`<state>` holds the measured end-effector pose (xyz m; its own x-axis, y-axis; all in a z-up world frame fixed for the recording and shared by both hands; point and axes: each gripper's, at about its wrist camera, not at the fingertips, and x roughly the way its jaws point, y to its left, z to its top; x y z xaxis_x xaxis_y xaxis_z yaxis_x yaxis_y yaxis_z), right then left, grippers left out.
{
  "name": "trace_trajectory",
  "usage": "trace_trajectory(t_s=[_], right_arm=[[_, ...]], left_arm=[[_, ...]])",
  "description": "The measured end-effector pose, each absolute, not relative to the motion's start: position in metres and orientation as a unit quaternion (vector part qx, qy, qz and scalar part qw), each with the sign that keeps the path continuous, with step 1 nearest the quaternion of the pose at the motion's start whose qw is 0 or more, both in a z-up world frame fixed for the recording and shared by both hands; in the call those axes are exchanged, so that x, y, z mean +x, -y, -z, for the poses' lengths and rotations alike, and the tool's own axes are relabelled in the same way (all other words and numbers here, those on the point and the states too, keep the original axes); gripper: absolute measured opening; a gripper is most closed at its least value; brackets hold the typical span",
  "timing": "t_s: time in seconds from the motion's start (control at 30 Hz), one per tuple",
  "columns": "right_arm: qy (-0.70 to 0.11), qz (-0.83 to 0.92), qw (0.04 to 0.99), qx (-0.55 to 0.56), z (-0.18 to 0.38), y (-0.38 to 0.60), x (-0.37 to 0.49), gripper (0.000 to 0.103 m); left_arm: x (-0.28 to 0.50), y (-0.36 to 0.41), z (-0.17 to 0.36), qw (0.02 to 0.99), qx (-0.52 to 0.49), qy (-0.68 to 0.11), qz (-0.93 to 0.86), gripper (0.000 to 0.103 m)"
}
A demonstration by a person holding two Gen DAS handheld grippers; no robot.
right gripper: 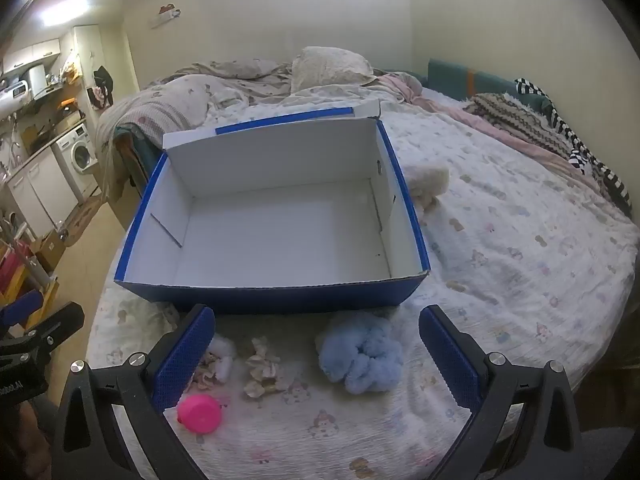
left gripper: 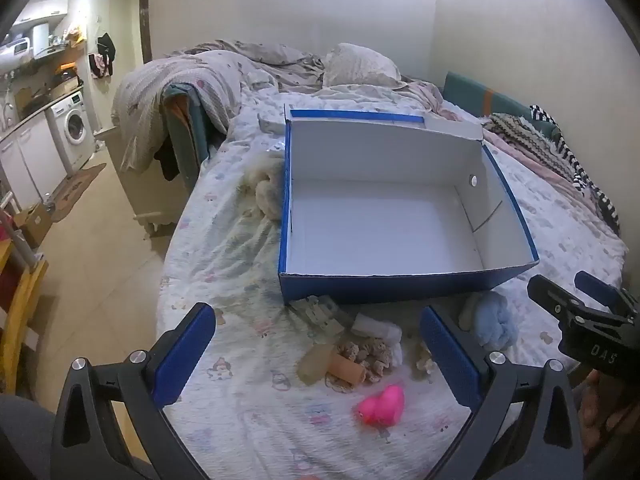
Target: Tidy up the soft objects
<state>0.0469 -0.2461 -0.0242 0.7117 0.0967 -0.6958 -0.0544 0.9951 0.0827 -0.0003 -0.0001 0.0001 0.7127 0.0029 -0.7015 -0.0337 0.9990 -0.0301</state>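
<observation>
An empty blue cardboard box with a white inside sits on the bed; it also shows in the right wrist view. In front of it lie a pink rubber duck, a fluffy light-blue toy, patterned cloth pieces and an orange tube. A cream plush lies beside the box. My left gripper is open above the cloth pile. My right gripper is open above the blue toy and also shows in the left wrist view.
The bed sheet has a cartoon print. Crumpled blankets and a pillow lie at the head. Striped clothes are at the far right. The bed edge drops to a tiled floor on the left, with a washing machine beyond.
</observation>
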Motion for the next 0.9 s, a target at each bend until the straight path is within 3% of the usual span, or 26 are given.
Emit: trace_trajectory(t_s=[0.9], right_arm=[[-0.375, -0.040, 0.926, 0.022, 0.0241, 0.2445, 0.0451, 0.103]], left_arm=[[-0.0008, -0.0028, -0.0032, 0.926, -0.021, -0.377, -0.015, 0.102]])
